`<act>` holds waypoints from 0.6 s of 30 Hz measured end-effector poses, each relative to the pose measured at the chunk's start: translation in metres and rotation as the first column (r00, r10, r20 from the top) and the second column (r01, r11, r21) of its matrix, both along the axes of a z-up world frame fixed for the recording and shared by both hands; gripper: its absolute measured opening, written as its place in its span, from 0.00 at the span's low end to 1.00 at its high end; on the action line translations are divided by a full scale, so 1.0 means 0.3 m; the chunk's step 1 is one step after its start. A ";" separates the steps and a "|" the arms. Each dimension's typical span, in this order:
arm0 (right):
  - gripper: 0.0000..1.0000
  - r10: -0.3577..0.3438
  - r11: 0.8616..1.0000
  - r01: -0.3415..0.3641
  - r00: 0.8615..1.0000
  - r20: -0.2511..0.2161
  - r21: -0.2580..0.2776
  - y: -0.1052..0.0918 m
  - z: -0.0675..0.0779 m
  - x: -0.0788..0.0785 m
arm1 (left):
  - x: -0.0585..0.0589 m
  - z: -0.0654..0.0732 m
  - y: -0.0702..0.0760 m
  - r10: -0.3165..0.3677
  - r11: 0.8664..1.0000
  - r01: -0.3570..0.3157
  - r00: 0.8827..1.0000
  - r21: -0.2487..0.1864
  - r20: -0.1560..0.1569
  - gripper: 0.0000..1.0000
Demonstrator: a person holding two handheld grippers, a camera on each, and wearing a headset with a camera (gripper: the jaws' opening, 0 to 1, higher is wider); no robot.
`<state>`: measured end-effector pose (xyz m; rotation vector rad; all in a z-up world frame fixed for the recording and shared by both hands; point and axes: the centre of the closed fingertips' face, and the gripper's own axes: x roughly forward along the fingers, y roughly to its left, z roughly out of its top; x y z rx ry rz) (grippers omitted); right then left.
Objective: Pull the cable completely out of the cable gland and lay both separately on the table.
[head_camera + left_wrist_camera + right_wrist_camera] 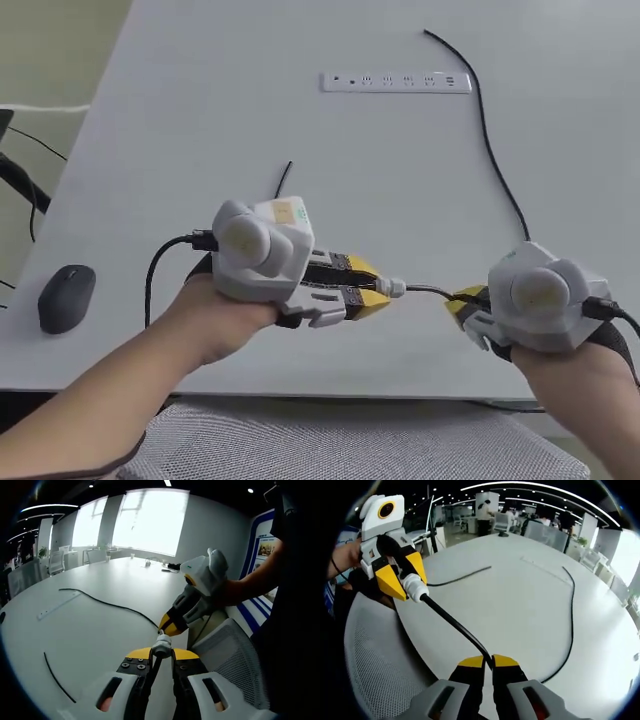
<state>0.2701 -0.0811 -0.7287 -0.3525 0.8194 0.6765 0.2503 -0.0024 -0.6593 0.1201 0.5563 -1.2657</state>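
Head view: left claw (379, 289) clamped on the small white plastic cable gland (394, 288); thin black cable (425, 291) runs from it to right claw (458, 303), pinched tight on it; short tail beyond left claw, so pull-out not yet done; next, I'd say: spread claws apart along the cable; dark mouse (66, 297) well left of left claw; near edge of the white table (200, 120) just under both claws; open room ahead.
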 end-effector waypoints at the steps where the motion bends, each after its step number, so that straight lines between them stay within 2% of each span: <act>1: 0.00 0.008 1.000 -0.008 1.000 0.011 0.000 0.001 0.005 -0.001 | 0.002 -0.002 0.005 0.001 1.000 -0.001 1.000 0.003 0.002 0.15; 4: 0.00 0.013 1.000 -0.013 1.000 0.028 0.009 0.000 0.016 -0.006 | 0.005 0.002 0.014 0.008 1.000 -0.008 1.000 0.004 0.006 0.15; 7: 0.01 0.046 0.999 -0.045 0.996 0.079 -0.012 0.004 0.037 -0.004 | 0.012 0.010 0.021 0.016 1.000 -0.016 1.000 0.003 0.013 0.15; 12: 0.01 0.070 0.997 -0.066 0.990 0.123 -0.036 0.004 0.074 0.001 | 0.028 0.030 0.027 0.029 0.999 -0.029 0.999 -0.013 0.023 0.15; 16: 0.06 0.107 0.994 -0.103 0.979 0.171 -0.033 0.030 0.125 0.002 | 0.038 0.041 0.028 0.037 0.999 -0.036 0.999 -0.024 0.029 0.15; 18: 0.09 0.139 0.990 -0.132 0.970 0.198 -0.050 0.052 0.152 -0.002 | 0.038 0.042 0.026 0.037 0.999 -0.036 0.999 -0.023 0.032 0.15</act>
